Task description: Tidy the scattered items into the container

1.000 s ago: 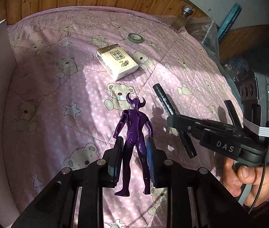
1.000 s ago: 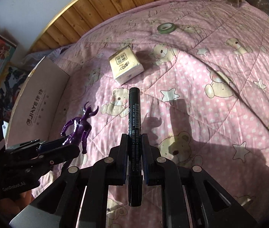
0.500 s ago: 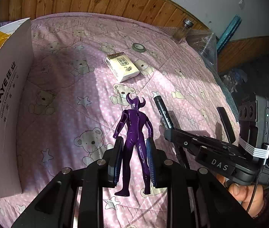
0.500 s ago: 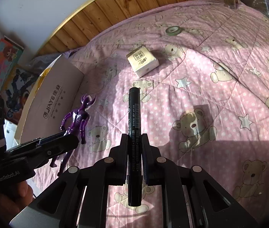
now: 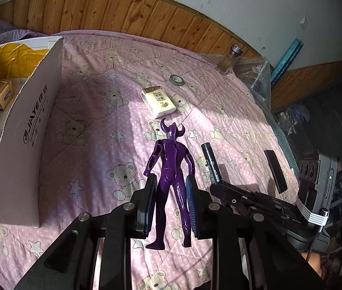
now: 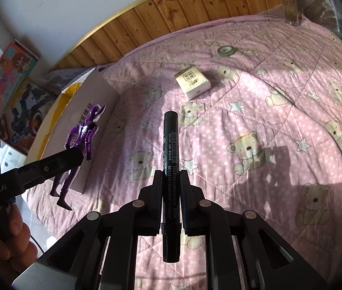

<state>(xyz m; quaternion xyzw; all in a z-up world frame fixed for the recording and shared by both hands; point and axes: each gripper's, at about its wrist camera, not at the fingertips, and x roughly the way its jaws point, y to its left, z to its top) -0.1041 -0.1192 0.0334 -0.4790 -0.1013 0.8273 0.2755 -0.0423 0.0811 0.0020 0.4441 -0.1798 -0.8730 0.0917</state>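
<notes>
Above the quilt (image 5: 93,125), left claw (image 5: 171,201) clamps figure (image 5: 171,169), right claw (image 6: 171,193) marker (image 6: 170,145).

bedroom: teddy-bear quilt (image 5: 93,130), wood panelling (image 5: 127,14)

Left gripper (image 5: 171,205): held above the bed, fingers pressed against the legs of a purple figure (image 5: 171,169).
Right gripper (image 6: 171,193): alongside, also raised, fingers clamped on a black marker (image 6: 170,159).
Hand (image 6: 13,236): wrapped around the left gripper's handle.
</notes>
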